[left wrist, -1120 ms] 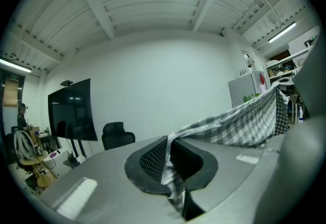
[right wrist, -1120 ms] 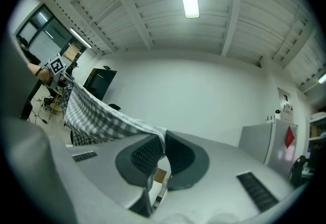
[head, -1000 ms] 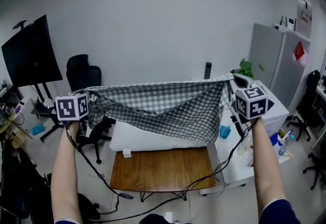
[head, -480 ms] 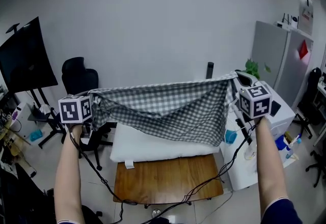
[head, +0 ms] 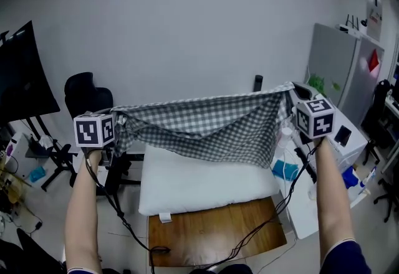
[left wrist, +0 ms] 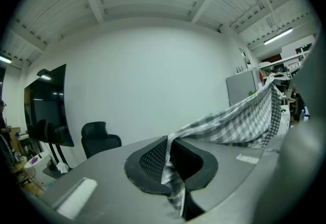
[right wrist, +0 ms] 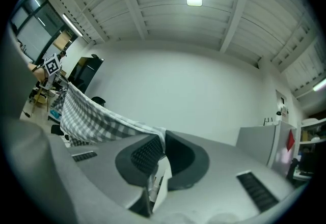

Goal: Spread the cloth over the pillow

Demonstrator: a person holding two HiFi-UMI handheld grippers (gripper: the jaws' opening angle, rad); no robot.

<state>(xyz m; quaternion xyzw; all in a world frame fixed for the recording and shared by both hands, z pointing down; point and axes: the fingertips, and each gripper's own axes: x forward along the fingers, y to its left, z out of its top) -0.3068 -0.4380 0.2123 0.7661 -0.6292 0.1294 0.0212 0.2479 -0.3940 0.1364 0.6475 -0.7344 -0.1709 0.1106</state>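
**Head view.** The cloth point(head: 212, 131) is held in the air above the pillow point(head: 199, 184), stretched between two corners. Its slack middle sags toward the pillow's far half, and whether it touches cannot be told. The left gripper point(head: 117, 127) holds one corner above the pillow's left end. The right gripper point(head: 292, 97) holds the other corner above the pillow's right end. The pillow lies across the far part of the wooden table point(head: 218, 238).

Judged step: the cloth is raised and positioned, but not yet laid. The next move probably calls for lowering both grippers evenly and keeping the top hem taut. The cloth should be drawn across the pillow's bare near half before either corner is let go.

Hidden: the cloth screens the pillow's far edge. The frame cuts off the table's near edge.

**Left gripper view.** The jaws are clenched on a cloth corner. The checked fabric is pinched between the pads and runs away to the right. The pillow is out of frame, and the far corner is too small to show how it is held.

**Right gripper view.** The jaws are clamped on the opposite corner, and a short tail of fabric hangs below the pads. The cloth runs left toward a marker cube point(right wrist: 51, 65). The pillow is not shown.
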